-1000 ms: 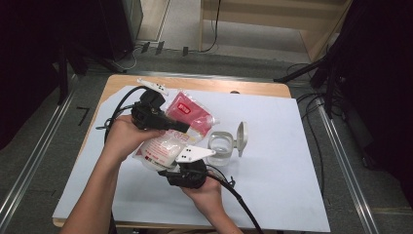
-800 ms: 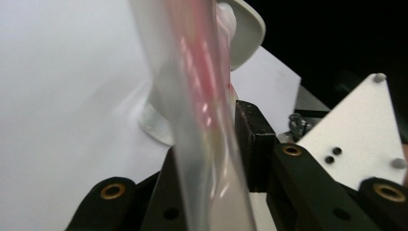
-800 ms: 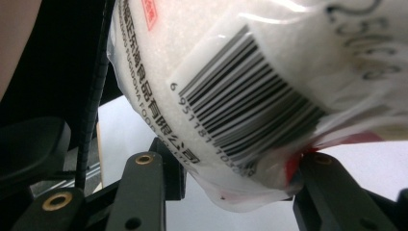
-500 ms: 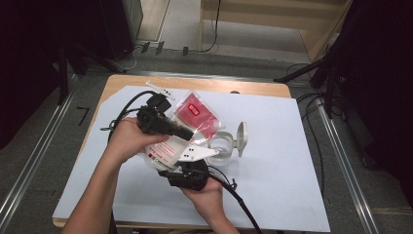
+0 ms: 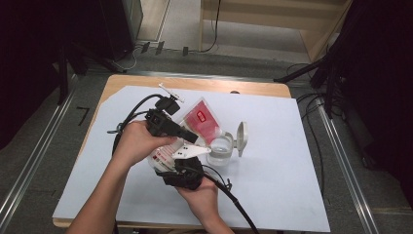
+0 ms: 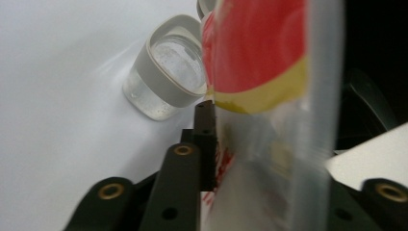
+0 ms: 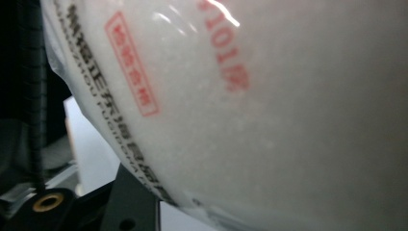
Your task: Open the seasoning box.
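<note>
Red-and-white plastic pouch [image 5: 197,127] of white granules sits mid-frame, tilted over the open clear jar [image 5: 221,148]. Left gripper [image 5: 187,135], jaws just widening, apparently still pinches it; right gripper [image 5: 187,155] clamps its lower end.

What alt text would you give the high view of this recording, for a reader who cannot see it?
Seen from above, a person's two hand-held grippers hold a red-and-white bag of white granules tilted toward an open clear jar with a flip lid on a white sheet. The left gripper is at the bag's upper part, the right gripper under its lower end.
</note>
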Demonstrator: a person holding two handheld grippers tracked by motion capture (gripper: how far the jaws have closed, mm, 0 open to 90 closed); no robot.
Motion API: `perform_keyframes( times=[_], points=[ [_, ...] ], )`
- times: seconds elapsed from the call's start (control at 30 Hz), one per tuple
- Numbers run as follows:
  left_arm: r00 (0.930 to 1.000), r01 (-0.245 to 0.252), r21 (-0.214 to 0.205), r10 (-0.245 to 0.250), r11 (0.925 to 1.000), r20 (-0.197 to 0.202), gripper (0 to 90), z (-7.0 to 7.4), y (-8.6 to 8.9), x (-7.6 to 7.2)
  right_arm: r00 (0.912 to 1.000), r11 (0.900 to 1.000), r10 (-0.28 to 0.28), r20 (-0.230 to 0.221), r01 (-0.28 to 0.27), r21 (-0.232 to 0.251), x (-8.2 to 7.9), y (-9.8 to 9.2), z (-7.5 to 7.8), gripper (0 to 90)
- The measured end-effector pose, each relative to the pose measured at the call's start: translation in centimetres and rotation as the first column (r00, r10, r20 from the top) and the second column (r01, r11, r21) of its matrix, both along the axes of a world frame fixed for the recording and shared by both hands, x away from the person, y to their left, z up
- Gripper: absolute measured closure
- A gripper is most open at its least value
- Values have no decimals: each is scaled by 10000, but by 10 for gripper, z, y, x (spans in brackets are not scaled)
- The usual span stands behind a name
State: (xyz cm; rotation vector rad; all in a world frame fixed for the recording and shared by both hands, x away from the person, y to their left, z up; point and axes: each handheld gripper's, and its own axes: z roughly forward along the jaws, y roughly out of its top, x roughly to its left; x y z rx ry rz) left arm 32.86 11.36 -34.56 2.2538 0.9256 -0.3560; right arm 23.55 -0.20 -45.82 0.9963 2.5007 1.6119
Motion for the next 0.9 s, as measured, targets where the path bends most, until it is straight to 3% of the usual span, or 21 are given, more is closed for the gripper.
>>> perform_keyframes(
  times=[0.03, 0.1, 0.43, 0.77, 0.83, 0.9],
  points=[
    [9997, -100, 239, 95, 9997, 225, 744, 0, -1, -1, 9998, 9998, 43, -190, -39, 203, 0, -1, -1, 590],
    [9991, -29, 262, 18, 9997, 434, 715, 0, -1, -1, 9994, 9993, 94, -318, -82, 372, -1, -1, -1, 612],
    [9988, 76, 90, -80, 9999, 492, 681, 4, -4, -6, 9949, 9849, -204, -986, 370, 1694, 0, -12, -5, 621],
    [9980, 391, -92, -386, 9992, 507, 661, 16, 4, -11, 9963, 9846, -520, -683, 625, 1634, -3, -17, -2, 620],
    [9975, 325, -51, -321, 9995, 635, 742, 17, 6, -12, 9964, 9840, -515, -680, 623, 1670, -3, -18, -2, 620],
    [9977, 282, -69, -277, 9996, 622, 802, 16, 7, -12, 9980, 9866, -496, -393, 551, 1536, -5, -17, -1, 620]
  ],
)
